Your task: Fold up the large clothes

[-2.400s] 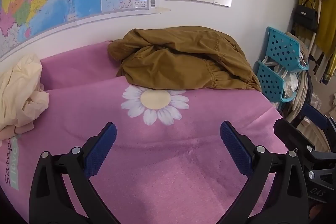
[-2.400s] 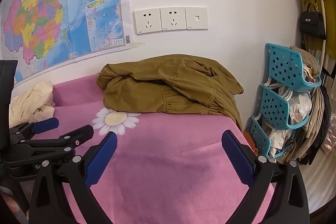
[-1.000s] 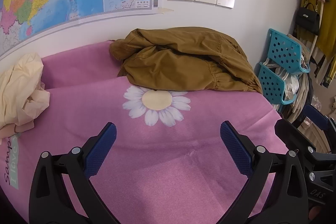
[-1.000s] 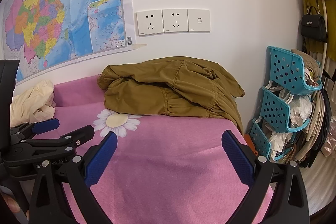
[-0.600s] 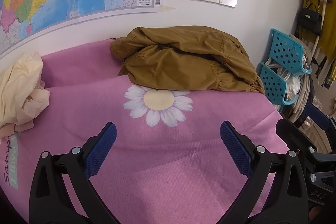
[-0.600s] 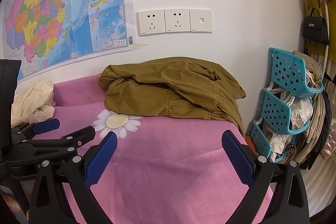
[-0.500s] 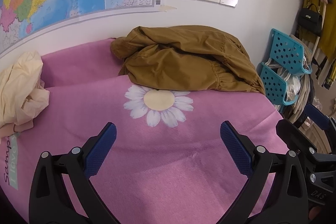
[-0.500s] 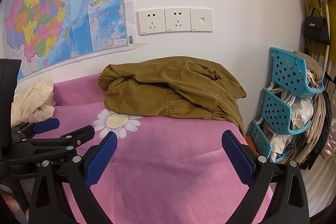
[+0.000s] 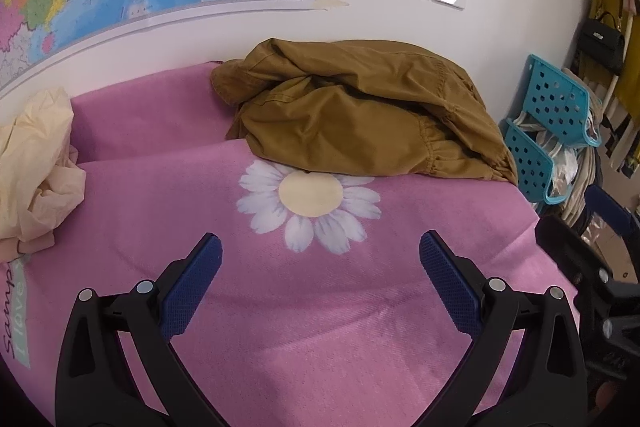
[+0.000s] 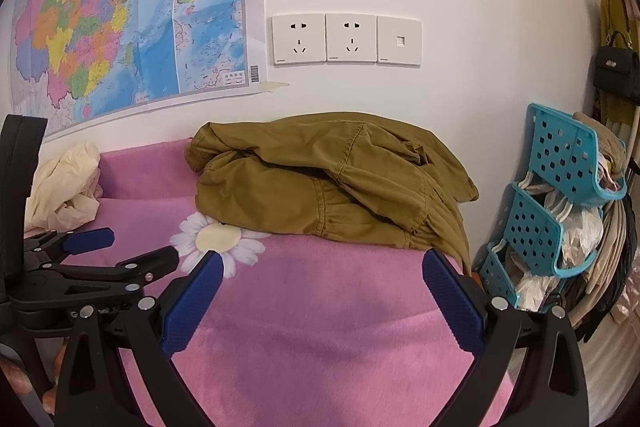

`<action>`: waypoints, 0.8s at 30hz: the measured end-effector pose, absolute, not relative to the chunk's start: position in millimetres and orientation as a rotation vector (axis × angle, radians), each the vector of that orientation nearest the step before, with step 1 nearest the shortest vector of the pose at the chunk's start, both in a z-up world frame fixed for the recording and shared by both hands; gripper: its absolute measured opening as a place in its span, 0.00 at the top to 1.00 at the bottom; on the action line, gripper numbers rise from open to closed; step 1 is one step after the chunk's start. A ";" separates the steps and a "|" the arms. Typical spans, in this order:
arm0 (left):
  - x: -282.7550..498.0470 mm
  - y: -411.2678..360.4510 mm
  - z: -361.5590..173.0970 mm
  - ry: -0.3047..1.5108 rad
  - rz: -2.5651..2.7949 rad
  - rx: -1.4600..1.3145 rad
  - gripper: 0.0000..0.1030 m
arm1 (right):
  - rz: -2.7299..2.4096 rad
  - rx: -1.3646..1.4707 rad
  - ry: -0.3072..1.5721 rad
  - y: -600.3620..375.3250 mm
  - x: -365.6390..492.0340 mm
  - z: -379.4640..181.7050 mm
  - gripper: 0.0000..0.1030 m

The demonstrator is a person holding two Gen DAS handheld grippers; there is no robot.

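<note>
both the left tool (image 9: 320, 253) and the right tool (image 10: 320, 269) hover with fingers spread apart, holding nothing. the crumpled brown garment (image 9: 360, 111) lies at the pink cover's (image 9: 320, 327) far edge, by the wall. the cover's edge reads "i love".

Open pink blanket (image 9: 320, 327) lies ahead; brown jacket (image 9: 360, 115) heaped against the wall, cream garment (image 9: 32, 163) far left

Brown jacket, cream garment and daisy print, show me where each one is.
brown jacket (image 9: 360, 115), left wrist view, front panel.
cream garment (image 9: 36, 163), left wrist view, crumpled middle.
daisy print (image 9: 310, 193), left wrist view, yellow centre.
</note>
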State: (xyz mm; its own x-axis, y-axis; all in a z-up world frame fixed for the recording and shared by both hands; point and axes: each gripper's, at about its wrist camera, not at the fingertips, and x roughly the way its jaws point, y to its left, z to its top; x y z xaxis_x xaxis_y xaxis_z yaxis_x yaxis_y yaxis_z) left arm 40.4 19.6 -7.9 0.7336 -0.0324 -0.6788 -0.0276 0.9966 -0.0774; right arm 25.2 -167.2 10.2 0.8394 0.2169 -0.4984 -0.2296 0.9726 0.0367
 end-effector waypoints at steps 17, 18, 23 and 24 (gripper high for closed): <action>85.6 73.7 -20.6 0.816 0.116 -0.126 0.05 | 0.385 -0.330 0.571 -67.4 178.1 13.5 0.10; 88.0 77.8 -22.3 0.822 0.122 -0.128 0.05 | 0.391 -0.359 0.576 -55.4 191.3 9.4 0.12; 96.2 97.1 -33.1 0.850 0.157 -0.149 0.05 | 0.421 -0.398 0.652 -23.2 238.0 -12.0 0.22; 98.2 99.1 -35.2 0.853 0.159 -0.148 0.05 | 0.438 -0.407 0.642 -17.7 243.7 -12.9 0.22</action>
State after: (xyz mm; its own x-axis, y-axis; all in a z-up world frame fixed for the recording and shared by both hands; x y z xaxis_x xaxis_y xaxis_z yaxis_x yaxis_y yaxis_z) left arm 98.2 99.1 -35.2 0.6470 0.0803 -0.7582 -0.1985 0.9779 -0.0658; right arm 243.7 -17.7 -12.9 0.7167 0.2610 -0.6467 -0.5063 0.8324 -0.2252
